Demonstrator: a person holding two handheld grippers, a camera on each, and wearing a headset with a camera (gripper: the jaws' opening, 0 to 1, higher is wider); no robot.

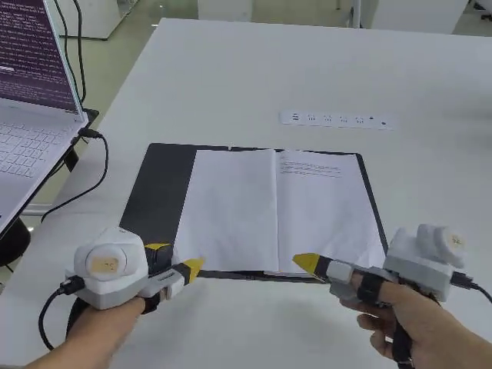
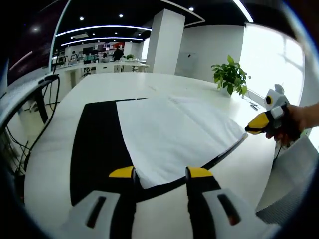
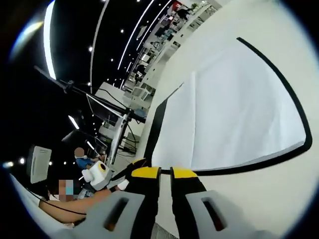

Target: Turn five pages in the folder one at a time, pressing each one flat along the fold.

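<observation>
A: Head view first: what is the surface, and what is the room?

B: A white table (image 1: 231, 77). An open laptop (image 1: 31, 115) sits at its left edge, and a white power strip (image 1: 337, 119) lies toward the far edge. The left gripper view shows an open office behind, with strip lights on a dark ceiling, a white column (image 2: 167, 42) and a potted plant (image 2: 230, 74) beside a bright window.

A: And the folder?

B: The folder (image 1: 161, 192) lies open and flat near the table's near edge. Its black cover is bare on the left and white pages cover the rest. The right-hand page (image 1: 323, 207) has a few printed lines at its top.

A: The grippers?

B: The left gripper (image 1: 175, 257) is at the folder's near edge with its jaws spread. In its own view the near corner of the left white page lies between the tips; I cannot tell whether they touch it. The right gripper (image 1: 307, 263) is at the near edge too, just right of the fold. Its jaws are pressed together and the tip is just at the black border.
</observation>
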